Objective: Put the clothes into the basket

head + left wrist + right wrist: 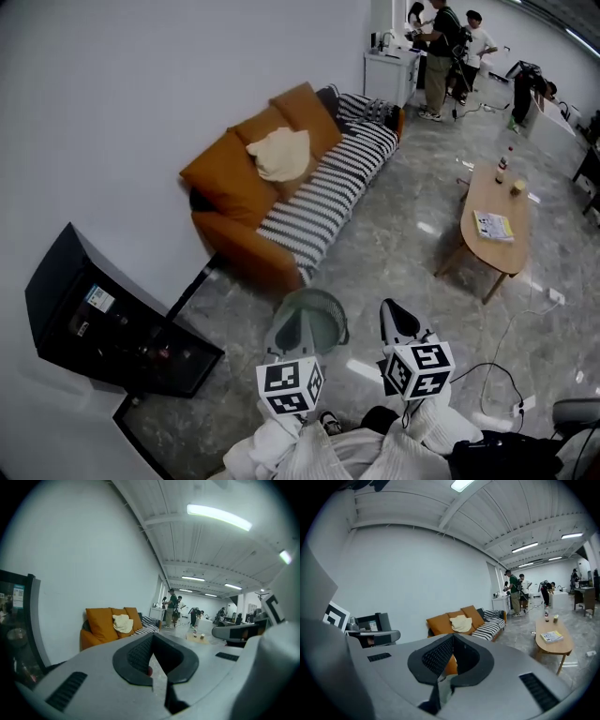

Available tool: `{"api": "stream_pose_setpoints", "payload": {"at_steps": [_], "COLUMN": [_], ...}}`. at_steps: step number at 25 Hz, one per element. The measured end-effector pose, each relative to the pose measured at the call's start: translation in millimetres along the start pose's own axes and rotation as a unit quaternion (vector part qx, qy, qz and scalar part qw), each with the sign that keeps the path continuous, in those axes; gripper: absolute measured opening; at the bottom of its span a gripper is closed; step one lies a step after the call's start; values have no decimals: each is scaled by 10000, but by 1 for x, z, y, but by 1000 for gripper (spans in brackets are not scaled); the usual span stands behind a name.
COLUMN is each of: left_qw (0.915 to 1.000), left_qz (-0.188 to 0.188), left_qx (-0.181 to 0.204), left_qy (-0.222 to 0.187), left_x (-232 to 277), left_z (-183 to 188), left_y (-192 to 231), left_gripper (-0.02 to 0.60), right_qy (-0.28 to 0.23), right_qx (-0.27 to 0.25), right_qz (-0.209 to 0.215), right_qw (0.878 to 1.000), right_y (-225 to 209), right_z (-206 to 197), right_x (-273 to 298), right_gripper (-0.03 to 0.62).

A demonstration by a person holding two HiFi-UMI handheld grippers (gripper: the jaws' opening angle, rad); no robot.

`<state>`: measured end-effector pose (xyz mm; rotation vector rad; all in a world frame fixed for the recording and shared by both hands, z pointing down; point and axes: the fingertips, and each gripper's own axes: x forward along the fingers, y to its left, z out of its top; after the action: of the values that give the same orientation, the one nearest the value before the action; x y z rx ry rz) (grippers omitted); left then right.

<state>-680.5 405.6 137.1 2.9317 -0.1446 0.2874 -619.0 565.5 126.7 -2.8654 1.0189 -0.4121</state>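
Note:
A cream garment (281,153) lies draped over the back cushions of an orange sofa (225,173) with a striped cover, against the wall. It also shows in the left gripper view as the cream garment (123,623) and in the right gripper view (461,623), well beyond the jaws. A grey round basket (319,314) stands on the floor in front of the sofa's near end. My left gripper (284,345) hovers at the basket's near side, shut and empty (152,637). My right gripper (398,319) is to the basket's right, also shut with nothing in it (452,637).
A black cabinet (94,323) stands at the left by the wall. A wooden coffee table (494,220) with a bottle, a cup and a booklet is at the right. A cable and power strip (511,405) lie on the floor. People (441,42) stand far back.

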Motion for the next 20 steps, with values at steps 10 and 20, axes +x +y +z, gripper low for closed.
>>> {"api": "stream_pose_setpoints", "payload": {"at_steps": [10,20], "left_qw": [9994,9995], "left_qz": [-261,-110], "left_qx": [30,66], "left_qy": [246,283], "left_x": [58,164], "left_z": [-7,9], "left_y": [-8,-60], "left_gripper": [3,3], "right_qy": [124,227], "right_qx": [147,95], "right_qz": [-255,-48], "right_qw": [9995,9997], "right_y": [-34,-131], "right_z": [-3,29], "right_x": [34,98], "right_gripper": [23,23]}}
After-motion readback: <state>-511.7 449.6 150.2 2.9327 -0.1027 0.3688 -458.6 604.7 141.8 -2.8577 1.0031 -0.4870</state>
